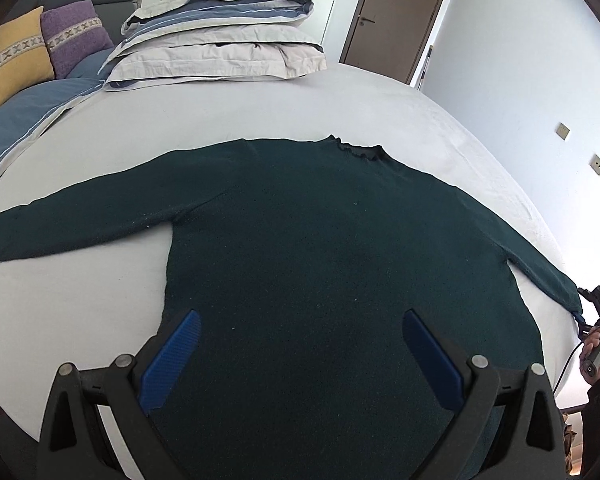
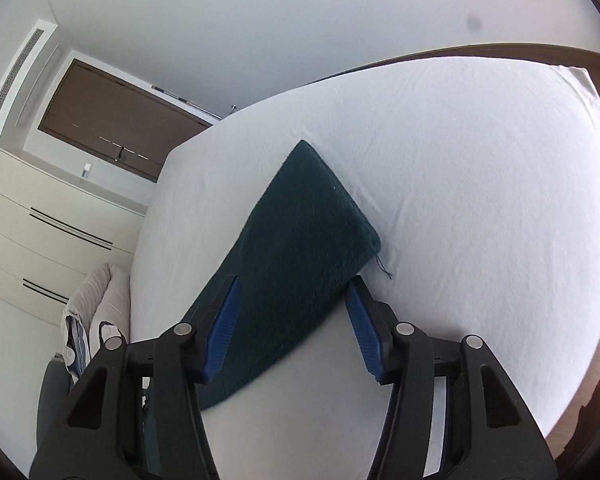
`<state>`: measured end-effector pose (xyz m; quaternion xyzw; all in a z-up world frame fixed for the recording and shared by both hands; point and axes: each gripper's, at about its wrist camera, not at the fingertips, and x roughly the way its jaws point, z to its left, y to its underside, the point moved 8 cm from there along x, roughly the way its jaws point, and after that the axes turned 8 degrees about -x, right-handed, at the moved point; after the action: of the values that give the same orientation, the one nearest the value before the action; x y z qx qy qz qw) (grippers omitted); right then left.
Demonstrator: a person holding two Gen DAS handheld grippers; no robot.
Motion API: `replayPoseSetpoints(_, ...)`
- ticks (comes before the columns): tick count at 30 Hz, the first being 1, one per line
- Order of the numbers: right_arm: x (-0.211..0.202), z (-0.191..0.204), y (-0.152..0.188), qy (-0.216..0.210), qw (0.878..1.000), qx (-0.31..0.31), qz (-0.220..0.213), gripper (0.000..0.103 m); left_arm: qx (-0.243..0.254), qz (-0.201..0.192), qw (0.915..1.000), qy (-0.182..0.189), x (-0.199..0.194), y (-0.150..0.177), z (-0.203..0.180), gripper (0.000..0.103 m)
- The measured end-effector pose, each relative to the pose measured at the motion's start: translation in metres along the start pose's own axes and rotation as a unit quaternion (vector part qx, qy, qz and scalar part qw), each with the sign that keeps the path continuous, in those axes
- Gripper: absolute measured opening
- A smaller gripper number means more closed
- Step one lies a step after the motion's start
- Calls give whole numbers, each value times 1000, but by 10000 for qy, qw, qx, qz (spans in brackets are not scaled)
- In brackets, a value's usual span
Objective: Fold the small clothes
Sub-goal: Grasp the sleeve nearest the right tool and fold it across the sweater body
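Observation:
A dark green long-sleeved sweater [image 1: 320, 240] lies flat on the white bed sheet [image 1: 260, 112], both sleeves spread out and the collar at the far side. My left gripper [image 1: 300, 320] is open and hovers over the sweater's lower body near the hem, holding nothing. My right gripper [image 2: 294, 292] is open over the sweater's right sleeve [image 2: 300, 240], with the cuff end lying between its blue fingers [image 2: 224, 320]. The right gripper also shows in the left wrist view [image 1: 598, 312] at the sleeve's end.
A stack of folded beige and blue bedding [image 1: 220, 40] sits at the far side of the bed. Yellow and purple cushions [image 1: 40, 48] lean on a grey sofa at the left. A brown door [image 1: 396, 16] and a cream drawer unit [image 2: 52, 232] stand beyond the bed.

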<state>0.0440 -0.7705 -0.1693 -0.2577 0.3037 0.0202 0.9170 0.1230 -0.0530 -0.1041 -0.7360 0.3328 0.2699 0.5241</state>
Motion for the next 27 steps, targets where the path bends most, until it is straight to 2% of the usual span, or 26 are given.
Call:
replayPoseSetpoints(2, 14, -5, -8, -18, 9999, 143, 50, 31, -35, 77, 9999, 131, 6, -2, -4, 103)
replayPoseSetpoints(4, 24, -9, -18, 49, 9997, 225, 42, 19, -122, 135, 9995, 253, 11, -4, -5, 103)
replayPoseSetpoints(7, 35, -1, -30, 231, 9997, 44, -2, 8, -318, 233, 9980, 489, 18, -8, -4, 102)
replayPoseSetpoints(9, 37, 17, -35, 318, 9992, -218, -69, 7, -475, 281, 9961, 684, 21, -11, -3, 101)
replayPoseSetpoints(11, 39, 49, -41, 271, 9979, -577, -111, 7, -612, 314, 9941, 835, 23, -15, -1, 99)
replayPoseSetpoints(13, 44, 103, -35, 156, 9939, -1094, -64, 6, -707, 311, 9925, 944, 25, -19, 2, 97)
replayPoseSetpoints(15, 53, 161, -20, -28, 9846, -1745, 63, 6, -771, 299, 9911, 1040, 26, -23, 5, 95)
replayPoseSetpoints(17, 68, 225, -2, -262, 9684, -2463, 283, 6, -863, 304, 9894, 1130, 27, -27, 9, 94)
replayPoseSetpoints(20, 95, 314, 61, -608, 9334, -3470, 684, 6, -1044, 335, 9855, 1295, 31, -34, 17, 88)
replayPoseSetpoints(24, 131, 402, 176, -1033, 8977, -4072, 1328, 6, -1344, 319, 9798, 1444, 33, -42, 34, 84)
replayPoseSetpoints(27, 152, 425, 269, -1093, 8728, -4431, 1732, 6, -1554, 332, 9755, 1519, 38, -49, 47, 84)
